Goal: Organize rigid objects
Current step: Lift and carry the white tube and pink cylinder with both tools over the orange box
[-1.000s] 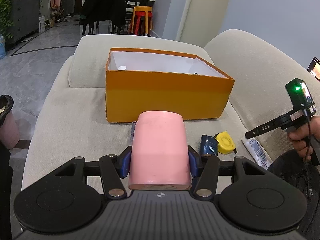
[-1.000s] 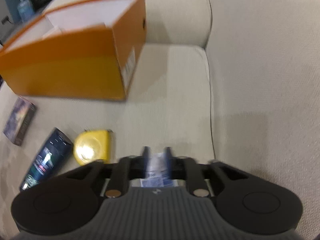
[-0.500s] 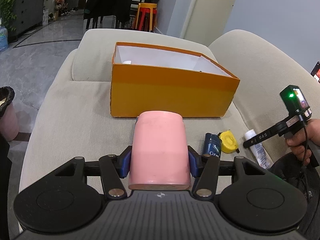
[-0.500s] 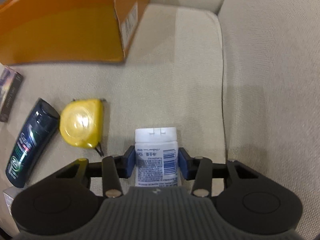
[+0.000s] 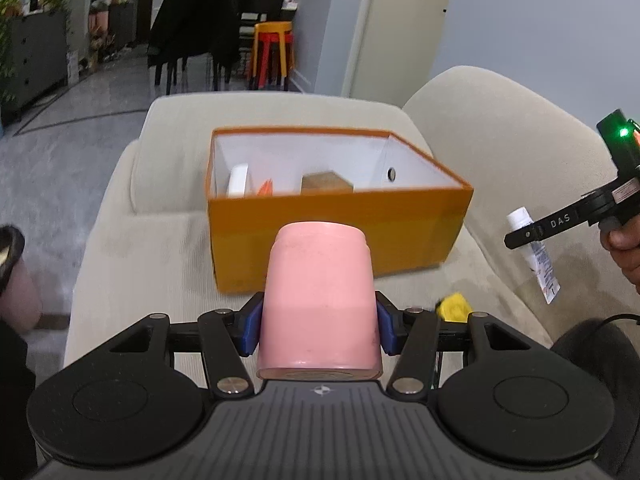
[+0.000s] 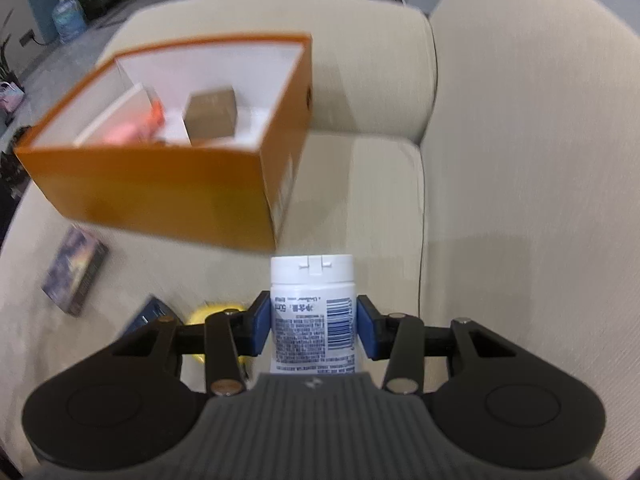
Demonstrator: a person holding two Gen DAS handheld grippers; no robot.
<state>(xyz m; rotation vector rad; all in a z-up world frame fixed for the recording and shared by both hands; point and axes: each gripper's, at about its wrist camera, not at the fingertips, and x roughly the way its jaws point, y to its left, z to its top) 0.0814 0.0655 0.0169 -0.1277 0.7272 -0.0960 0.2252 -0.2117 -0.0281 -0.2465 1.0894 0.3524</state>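
My left gripper (image 5: 319,322) is shut on a pink cup (image 5: 320,280), held above the sofa seat just in front of the orange box (image 5: 340,232). My right gripper (image 6: 313,330) is shut on a white tube with a blue printed label (image 6: 312,284), lifted clear of the cushion to the right of the orange box (image 6: 152,188). The left wrist view also shows this tube (image 5: 538,256) hanging from the right gripper's fingers. Inside the box lie a brown block (image 5: 326,182), a white flat thing (image 5: 238,178) and a small orange item (image 5: 265,188).
On the beige sofa (image 6: 500,160) lie a yellow tape measure (image 6: 208,314), a dark blue bottle (image 6: 150,314) and a dark flat packet (image 6: 74,272). A pink bin (image 5: 16,280) stands left of the sofa. A person's hand (image 5: 624,248) holds the right gripper.
Both grippers have risen. The right one has lifted the white tube off the cushion. The pink cup has come up toward the box, whose inside now shows in both views.
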